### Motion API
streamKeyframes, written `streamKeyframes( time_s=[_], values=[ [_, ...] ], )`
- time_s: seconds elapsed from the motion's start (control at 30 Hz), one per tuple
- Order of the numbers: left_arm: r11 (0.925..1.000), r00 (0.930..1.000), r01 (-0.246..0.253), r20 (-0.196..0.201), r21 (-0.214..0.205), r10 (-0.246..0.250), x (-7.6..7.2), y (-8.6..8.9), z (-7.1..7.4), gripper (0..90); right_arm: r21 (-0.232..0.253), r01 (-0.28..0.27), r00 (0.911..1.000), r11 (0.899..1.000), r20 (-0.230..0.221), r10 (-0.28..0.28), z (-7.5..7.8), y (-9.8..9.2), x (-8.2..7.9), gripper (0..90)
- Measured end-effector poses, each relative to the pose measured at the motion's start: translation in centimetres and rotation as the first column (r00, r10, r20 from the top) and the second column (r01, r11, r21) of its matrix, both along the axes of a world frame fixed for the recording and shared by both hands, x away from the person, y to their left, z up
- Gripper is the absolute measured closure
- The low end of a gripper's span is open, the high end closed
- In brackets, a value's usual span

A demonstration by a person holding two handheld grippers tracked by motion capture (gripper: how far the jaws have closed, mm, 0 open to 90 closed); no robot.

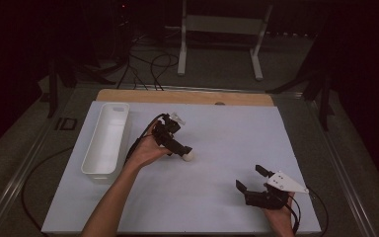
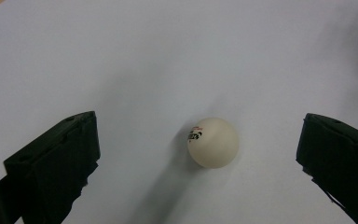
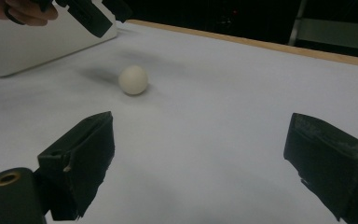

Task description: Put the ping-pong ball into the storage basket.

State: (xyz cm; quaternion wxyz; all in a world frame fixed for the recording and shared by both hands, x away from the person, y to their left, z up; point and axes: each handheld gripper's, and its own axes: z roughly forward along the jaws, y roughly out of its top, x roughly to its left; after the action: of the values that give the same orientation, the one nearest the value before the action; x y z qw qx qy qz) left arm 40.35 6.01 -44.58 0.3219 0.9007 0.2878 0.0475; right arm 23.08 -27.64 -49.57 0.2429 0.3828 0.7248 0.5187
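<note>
I hold the left gripper [image 1: 185,152] over the middle of the white table [image 1: 227,128], angled down at a small white ball [image 1: 189,156]; in the left gripper view its jaws stand wide apart with the ball [image 2: 213,142] lying between them, nearer the centre than either jaw, touching neither; nothing is gripped; the ball carries a small dark printed mark on its upper left side and rests directly on the table sheet; from the high view the ball sits just beside the gripper's tip, well right of the long white tray [image 1: 106,140] that lies along the left edge of the sheet; the right gripper [image 1: 250,178] rests low near the front right corner of the table, its jaws likewise spread wide and empty; in the right gripper view the ball [image 3: 133,80] lies well ahead of those jaws, with the tray wall [image 3: 37,44] behind it and the left gripper [image 3: 95,16] above it.
</note>
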Motion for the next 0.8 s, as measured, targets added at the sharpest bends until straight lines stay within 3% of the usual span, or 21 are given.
streamKeyframes(
  time_s=[0.8],
  values=[
    [0.9987,0.9981,0.024,-0.057,0.045,-0.022,0.6,-1.3,-1.8,0.0,-0.006,0.003,1.0000,1.000,-0.001,-0.003,0.0,-0.1,0.0,8.0]
  ],
)
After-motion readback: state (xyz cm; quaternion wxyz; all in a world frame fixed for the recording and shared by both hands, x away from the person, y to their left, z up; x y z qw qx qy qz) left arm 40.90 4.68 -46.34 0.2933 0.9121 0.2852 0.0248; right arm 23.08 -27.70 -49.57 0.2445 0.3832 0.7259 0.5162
